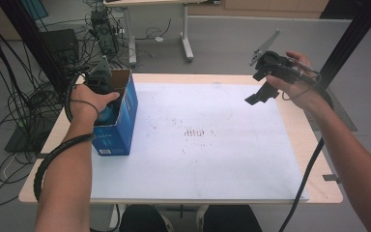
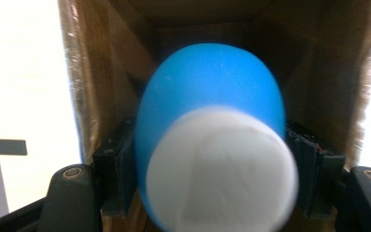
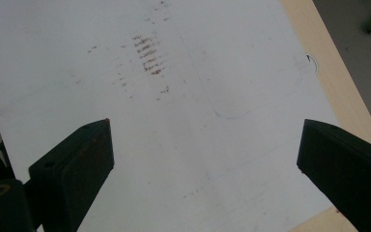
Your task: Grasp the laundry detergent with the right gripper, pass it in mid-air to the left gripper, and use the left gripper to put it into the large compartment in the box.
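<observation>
A blue cardboard box (image 1: 118,126) stands open-topped at the table's left. My left gripper (image 1: 107,104) reaches down into it, shut on a blue rounded object with a white end (image 2: 212,140); in the high view a bit of that blue object (image 1: 107,115) shows inside the box under the hand. The box's brown inner walls (image 2: 96,82) surround the object. My right gripper (image 1: 261,94) hangs in the air over the table's far right, jaws wide apart; its view looks down on the bare white sheet (image 3: 183,121) between the fingers (image 3: 82,154).
A white sheet (image 1: 198,145) with brown smudges (image 1: 195,133) covers most of the wooden table (image 1: 319,159). Cables (image 1: 9,96) and equipment lie on the floor at left; a black post (image 1: 352,34) rises at right.
</observation>
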